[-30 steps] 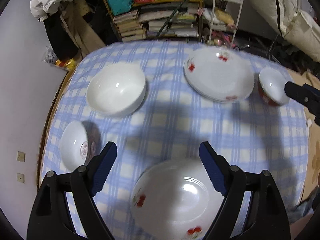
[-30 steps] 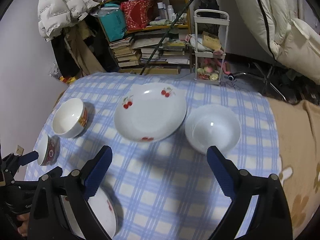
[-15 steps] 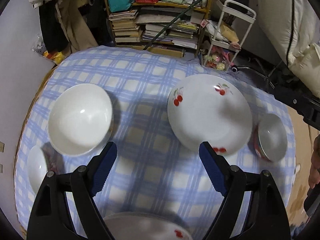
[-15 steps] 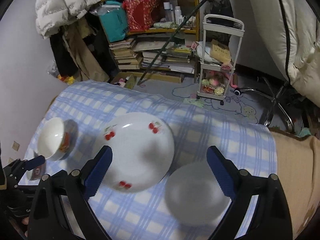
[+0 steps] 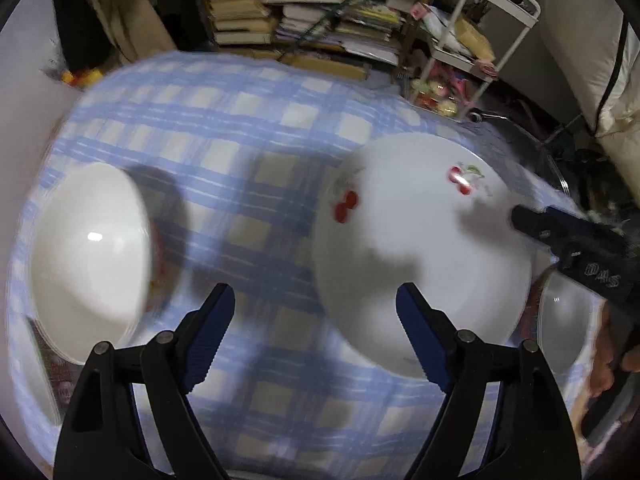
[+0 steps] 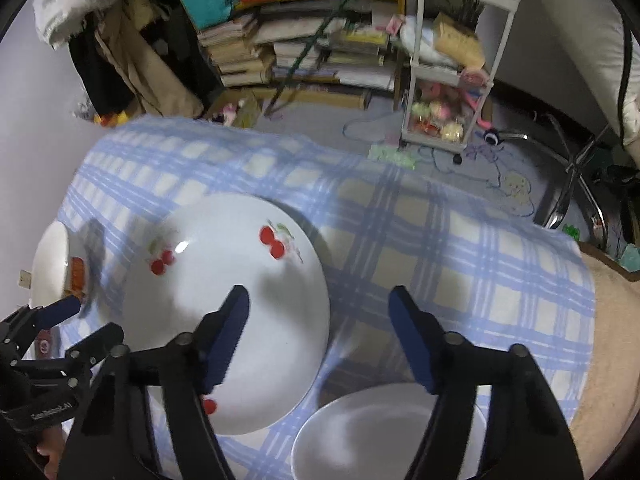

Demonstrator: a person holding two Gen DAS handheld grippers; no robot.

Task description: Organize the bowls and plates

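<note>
Room: crammed bookshelves (image 6: 304, 40), white trolley (image 6: 448, 80) behind.
Table (image 5: 248, 152): blue-checked cloth, blurred.
Cherry plate (image 6: 228, 304): under right gripper (image 6: 318, 340), its left finger over the plate (jaws closing, nothing pinched).
White bowl (image 5: 88, 256): left of left gripper (image 5: 316, 336); jaws wide, closing, empty.
Small bowl (image 6: 388, 428): rim cut off.

Both tools are brought down closer to the cherry plate (image 5: 420, 248) than a second ago. The right tool (image 6: 318, 332), wide apart then, is closing, its left finger (image 6: 224, 340) now over the plate's edge.
</note>
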